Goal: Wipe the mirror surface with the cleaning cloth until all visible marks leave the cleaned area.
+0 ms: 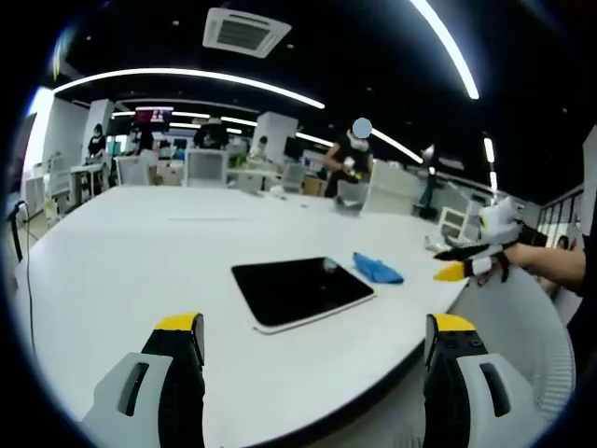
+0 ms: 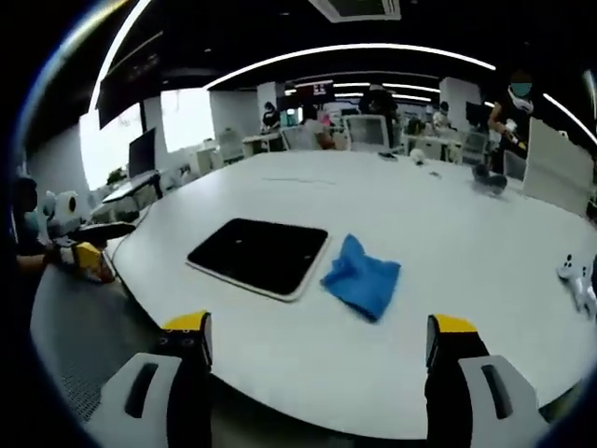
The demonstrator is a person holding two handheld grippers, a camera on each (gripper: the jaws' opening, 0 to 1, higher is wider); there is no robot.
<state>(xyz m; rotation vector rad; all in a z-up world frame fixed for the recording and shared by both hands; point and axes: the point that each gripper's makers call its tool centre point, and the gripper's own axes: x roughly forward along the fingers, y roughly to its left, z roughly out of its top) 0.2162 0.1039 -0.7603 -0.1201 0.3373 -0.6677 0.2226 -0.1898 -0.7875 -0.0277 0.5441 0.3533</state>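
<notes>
A flat dark mirror with a pale rim lies on the white table. A crumpled blue cleaning cloth lies on the table just beside the mirror's edge. My left gripper hovers at the table's near edge, open, with nothing between its yellow-tipped jaws. My right gripper is also open and empty, short of the cloth. The right gripper shows at the right of the left gripper view, held by a hand. The left gripper shows at the left of the right gripper view.
The big rounded table reaches far back, with small items near its far side and a white object at its right edge. Desks, chairs and several people stand in the office behind.
</notes>
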